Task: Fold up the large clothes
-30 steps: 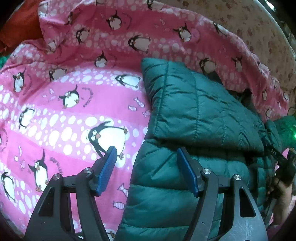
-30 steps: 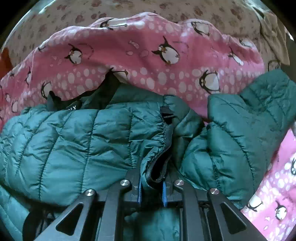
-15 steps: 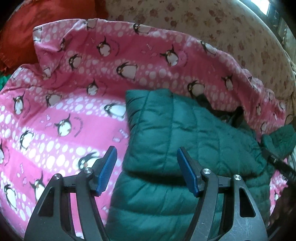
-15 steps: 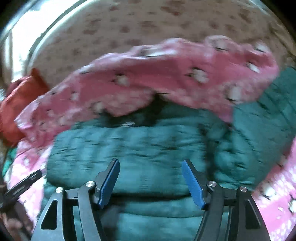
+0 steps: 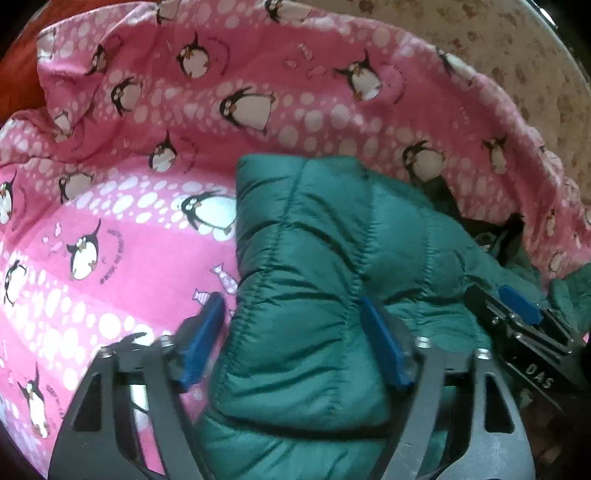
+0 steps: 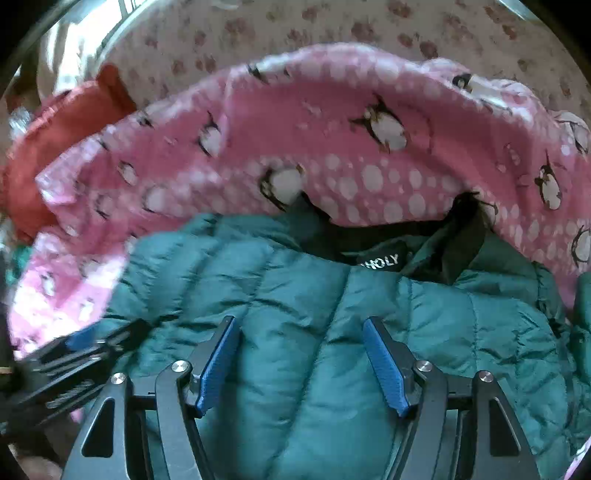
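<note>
A dark green quilted jacket (image 5: 332, 280) is lying on a pink penguin-print blanket (image 5: 122, 258), with a sleeve or panel folded over its body and its left edge reaching the blanket's open pink area. The left gripper (image 5: 291, 332) is hovering over that folded edge; its jaws have just been opening and are standing wide apart, with puffy fabric showing between the blue pads (image 5: 201, 336) but not pinched by them. In the left wrist view the right gripper (image 5: 517, 325) is appearing at the right edge, over the far side of the jacket.

Seen from the right wrist, the right gripper (image 6: 303, 365) is also poised above the jacket (image 6: 314, 295), its jaws having just been opening and now spread, the pads (image 6: 384, 365) clear of the cloth with only quilted fabric beneath. The collar is lying at the top of the garment, a black label (image 6: 380, 260) with white letters showing inside the neck, tucked against a raised fold of the blanket (image 6: 332, 129). An orange-red cushion (image 6: 44, 147) is resting at the left behind the blanket, and a cream flower-patterned cover (image 6: 295, 26) is stretching across the background.
</note>
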